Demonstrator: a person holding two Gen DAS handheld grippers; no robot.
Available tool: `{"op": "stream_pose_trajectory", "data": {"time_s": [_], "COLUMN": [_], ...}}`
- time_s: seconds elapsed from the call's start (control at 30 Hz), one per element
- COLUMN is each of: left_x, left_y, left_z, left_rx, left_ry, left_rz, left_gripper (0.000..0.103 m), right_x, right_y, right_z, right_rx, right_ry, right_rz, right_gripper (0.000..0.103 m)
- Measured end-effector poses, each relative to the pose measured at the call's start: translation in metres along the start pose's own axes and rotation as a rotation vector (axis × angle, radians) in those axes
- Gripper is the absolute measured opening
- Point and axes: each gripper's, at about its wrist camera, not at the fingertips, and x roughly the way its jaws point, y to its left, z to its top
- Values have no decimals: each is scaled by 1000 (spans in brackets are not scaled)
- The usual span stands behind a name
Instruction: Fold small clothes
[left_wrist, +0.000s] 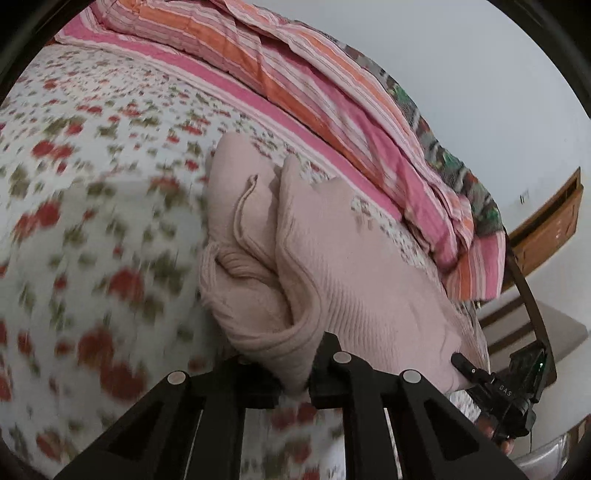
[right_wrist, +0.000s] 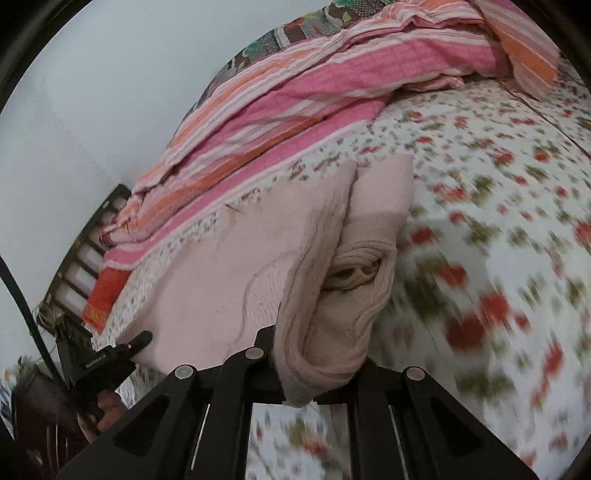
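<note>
A pale pink knit garment (left_wrist: 332, 266) is stretched between my two grippers above the floral bedspread (left_wrist: 92, 221). My left gripper (left_wrist: 295, 376) is shut on one bunched edge of it, with a ribbed cuff hanging to the left. My right gripper shows at the lower right of the left wrist view (left_wrist: 465, 363), pinching the other end. In the right wrist view my right gripper (right_wrist: 314, 384) is shut on a gathered fold of the garment (right_wrist: 229, 266), and my left gripper (right_wrist: 142, 339) grips the far corner at lower left.
A pink and orange striped quilt (left_wrist: 314, 85) is heaped along the far side of the bed, also in the right wrist view (right_wrist: 295, 103). A wooden headboard (left_wrist: 546, 229) and white wall lie beyond. A dark slatted frame (right_wrist: 85, 251) stands at the left.
</note>
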Motion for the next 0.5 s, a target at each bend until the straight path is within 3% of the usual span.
{"op": "stream_pose_trajectory", "data": {"time_s": [0.03,0.1,0.13,0.2,0.23,0.37,0.5], "left_x": [-1,-3,-7,-22,-27,-28,3], "left_y": [0,-1,1,7,8,-16,-48], "left_z": [-2,-3,-3,5,10,42,79], "left_rx": [13,52,58,58,62,195,250], "left_ry": [17,45,35,-13,-31,-70,-97], "left_rz": [6,43,60,71,73,75,76], "left_gripper": [15,30,37,47,57,59,59], "right_x": [-4,-7,-9,-19,-26,-35,0], "right_y": [1,3,3,4,5,18,32], "right_z": [-7,-13,-15,-14,-11,19,62], "right_rx": [-20,-60,-91,-144,-159,-226,-238], "right_ry": [8,25,35,4,-30,-135,-121], "right_rz": [-24,-76,-99,-137,-145,-187,-235], "right_gripper": [9,15,22,25,28,39,39]}}
